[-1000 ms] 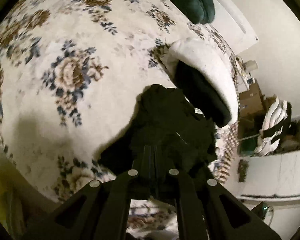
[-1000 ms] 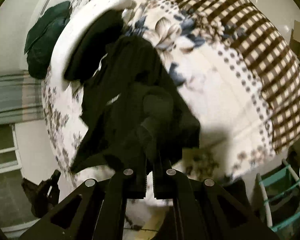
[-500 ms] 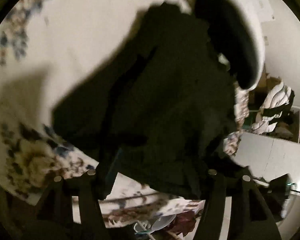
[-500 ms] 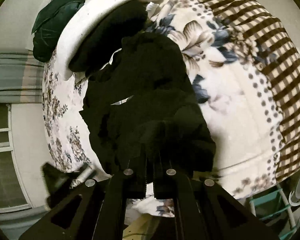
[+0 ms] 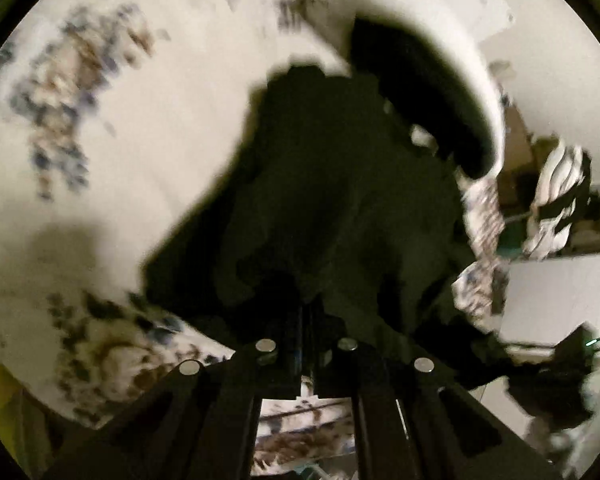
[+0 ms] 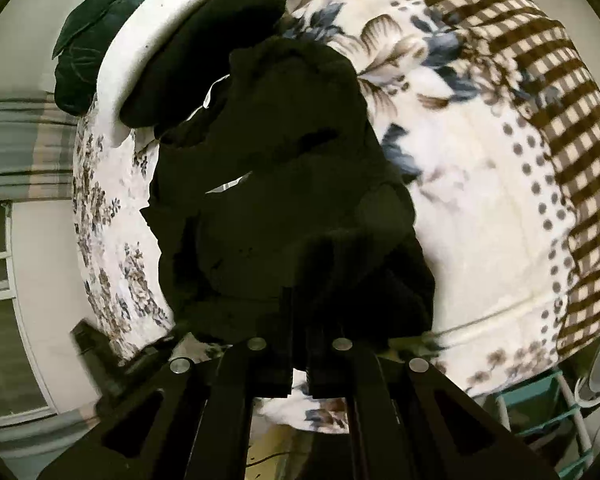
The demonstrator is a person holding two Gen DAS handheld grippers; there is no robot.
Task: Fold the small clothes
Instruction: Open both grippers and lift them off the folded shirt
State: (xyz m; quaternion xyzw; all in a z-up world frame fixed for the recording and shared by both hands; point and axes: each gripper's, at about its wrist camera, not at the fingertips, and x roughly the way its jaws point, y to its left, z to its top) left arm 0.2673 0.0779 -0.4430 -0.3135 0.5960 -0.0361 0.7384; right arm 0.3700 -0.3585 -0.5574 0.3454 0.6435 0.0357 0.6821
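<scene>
Your left tool [image 5: 307,316] is closed right down, its two fingers pressed together on a bunched fold of the black garment [image 5: 332,200], which spreads away from the tips toward twelve o'clock in that blurred wrist view. Your right tool [image 6: 298,312] is likewise shut, with the same dark cloth pinched at its tips and heaped up over them; in its view the garment [image 6: 276,168] climbs from the fingers toward twelve o'clock in loose, crumpled folds, with a thin pale strip showing through near the middle. The garment lies on the bed, over a floral cover [image 5: 112,128] that fills the left wrist view from eight o'clock round to eleven. At about one o'clock from the left tool, touching the far edge of the garment, sits a white curved cushion with a black inner face [image 5: 440,92]; the right wrist view shows the same cushion [image 6: 172,40] at eleven o'clock. A dark green cushion [image 6: 100,40] lies just beyond it at ten o'clock. To the right tool's two o'clock, the floral blanket gives way to a brown checked border [image 6: 540,92].
</scene>
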